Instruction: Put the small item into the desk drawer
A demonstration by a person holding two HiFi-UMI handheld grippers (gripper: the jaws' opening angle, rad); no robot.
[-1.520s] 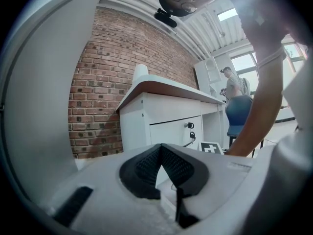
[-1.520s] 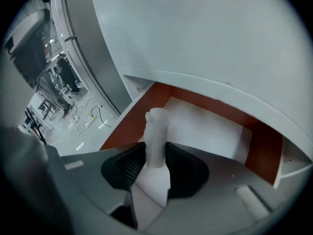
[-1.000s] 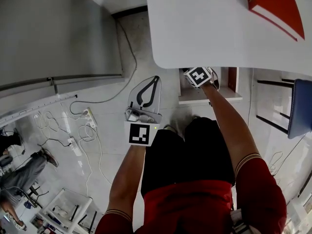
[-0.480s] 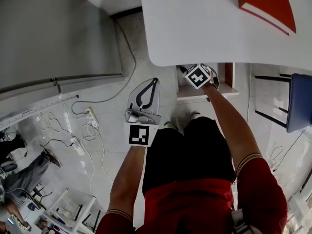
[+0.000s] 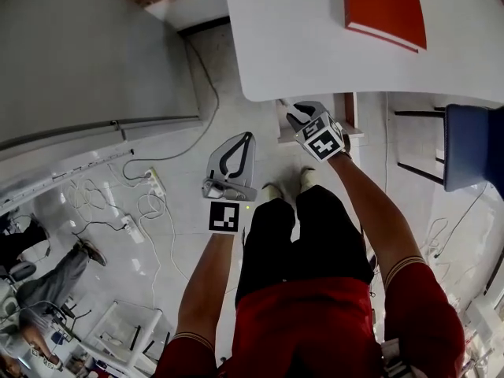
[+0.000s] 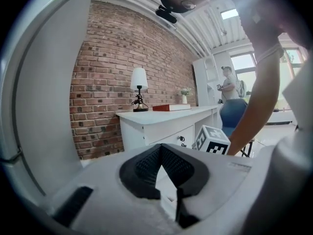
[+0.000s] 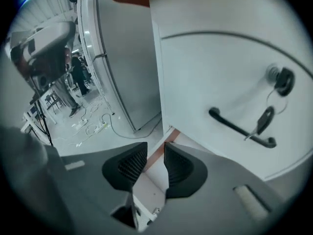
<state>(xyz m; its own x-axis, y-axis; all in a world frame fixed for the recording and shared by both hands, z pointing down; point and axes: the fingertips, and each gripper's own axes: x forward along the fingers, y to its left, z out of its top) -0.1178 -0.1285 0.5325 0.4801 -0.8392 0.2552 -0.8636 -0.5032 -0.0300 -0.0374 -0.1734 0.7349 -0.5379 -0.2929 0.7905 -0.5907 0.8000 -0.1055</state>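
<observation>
The white desk (image 5: 315, 46) fills the top of the head view. A tall grey cabinet (image 5: 87, 53) stands to its left and a blue chair (image 5: 472, 148) to its right. The drawer front (image 7: 220, 72) takes up most of the right gripper view and looks closed. A red book (image 5: 384, 6) lies on the desk, well away from the work.

The right gripper (image 7: 155, 148) hangs just under the desk edge, near the drawer's lower corner. Its fingers are apart and closing, with nothing between them. The left gripper (image 6: 160, 151) hovers over the floor beside the person's leg, fingertips pressed together and empty. Cables (image 5: 150, 203) trail on the floor to the left, clear of both arms.

The bar handle (image 7: 239, 129) crosses the drawer front. A key (image 7: 264, 119) dangles from the lock (image 7: 282, 80) just above the handle and could snag a finger reaching in.

The small item appears in no view, so I cannot tell where it is. Being small, it is probably light, and a pinch at the fingertips across its narrow side should suit it. The drawer likely has to be opened first.
</observation>
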